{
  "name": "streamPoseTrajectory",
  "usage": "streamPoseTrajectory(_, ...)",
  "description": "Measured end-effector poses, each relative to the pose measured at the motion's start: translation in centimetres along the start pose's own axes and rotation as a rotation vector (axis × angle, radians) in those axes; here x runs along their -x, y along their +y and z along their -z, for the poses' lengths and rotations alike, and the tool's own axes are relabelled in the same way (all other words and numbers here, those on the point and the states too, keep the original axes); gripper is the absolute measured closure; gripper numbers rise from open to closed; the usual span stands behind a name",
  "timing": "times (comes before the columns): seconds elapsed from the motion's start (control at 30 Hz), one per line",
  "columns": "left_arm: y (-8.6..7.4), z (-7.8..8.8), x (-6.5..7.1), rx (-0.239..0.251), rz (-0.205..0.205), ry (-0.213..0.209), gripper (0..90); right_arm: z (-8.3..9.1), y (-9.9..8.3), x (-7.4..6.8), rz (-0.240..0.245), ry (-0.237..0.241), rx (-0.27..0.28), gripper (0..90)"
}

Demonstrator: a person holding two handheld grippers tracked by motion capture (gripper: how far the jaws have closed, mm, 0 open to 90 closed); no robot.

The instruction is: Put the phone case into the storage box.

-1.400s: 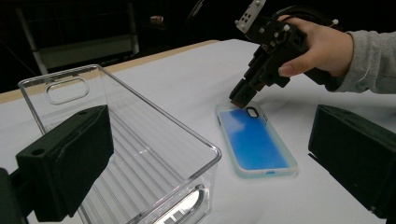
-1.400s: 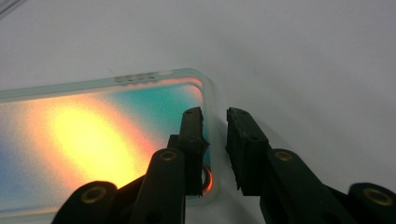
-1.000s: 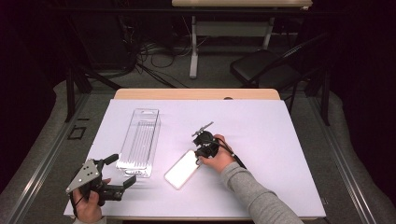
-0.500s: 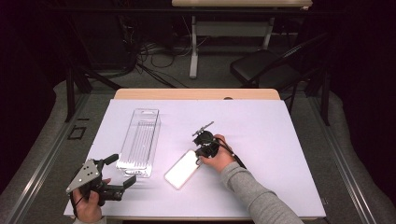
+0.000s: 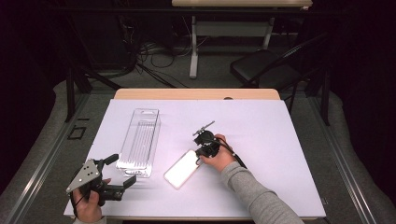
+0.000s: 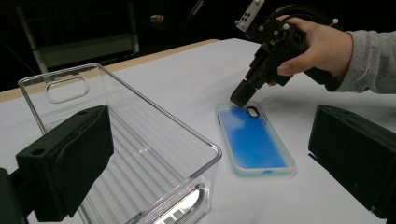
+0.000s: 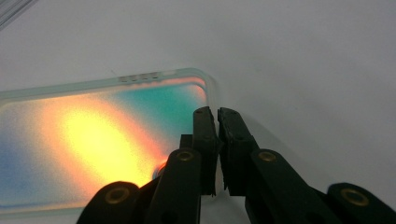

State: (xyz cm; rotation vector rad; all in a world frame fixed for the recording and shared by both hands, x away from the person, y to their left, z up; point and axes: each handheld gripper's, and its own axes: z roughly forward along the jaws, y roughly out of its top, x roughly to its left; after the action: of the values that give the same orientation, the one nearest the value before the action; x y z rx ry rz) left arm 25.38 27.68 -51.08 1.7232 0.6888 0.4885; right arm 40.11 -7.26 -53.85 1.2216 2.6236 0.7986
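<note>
Your right hand-held gripper [image 5: 201,155] is clenched on the rim of the phone case [image 5: 182,169]: in the right gripper view the two jaws stand nearly together, pinching the case's edge wall beside the camera cutout. They have just been closing, with that rim between them. Pinching the thin wall looks like the only purchase a flat case offers, since it lies flush on the surface [image 5: 280,140].

The phone case sits near the centre of the surface, slanted, with its camera end toward 1 o'clock where your right gripper meets it. The clear bin [image 5: 140,142] lies just beside it at 9 to 10 o'clock, apart from it.

Your left hand-held gripper [image 5: 122,173] is released, jaws spread wide, held at 7 o'clock near the bin's near end. It touches nothing. Judgement: it waits there to steady the bin.

Case appearance: translucent soft-looking shell, rounded corners, pale frosted rim. It reads white from the high view, blue in the left gripper view [image 6: 254,140], and iridescent orange-to-teal close up [image 7: 93,140].
</note>
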Motion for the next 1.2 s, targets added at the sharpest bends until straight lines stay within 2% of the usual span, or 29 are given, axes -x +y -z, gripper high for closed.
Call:
streamPoseTrajectory(0.17, 0.00, 0.00, -0.01, 0.000, 0.000, 0.000, 0.3, 0.06, -0.02, -0.08, -0.003, -0.003, -0.004, 86.1)
streamPoseTrajectory(0.53, -0.01, 0.00, -0.01, -0.003, 0.000, 0.002, 0.3, 0.03, -0.11, 0.11, 0.032, 0.002, 0.007, 87.1)
streamPoseTrajectory(1.2, -0.01, -0.02, -0.01, -0.004, 0.000, 0.001, 0.3, 0.15, -0.15, 0.30, 0.045, 0.023, -0.002, 87.4)
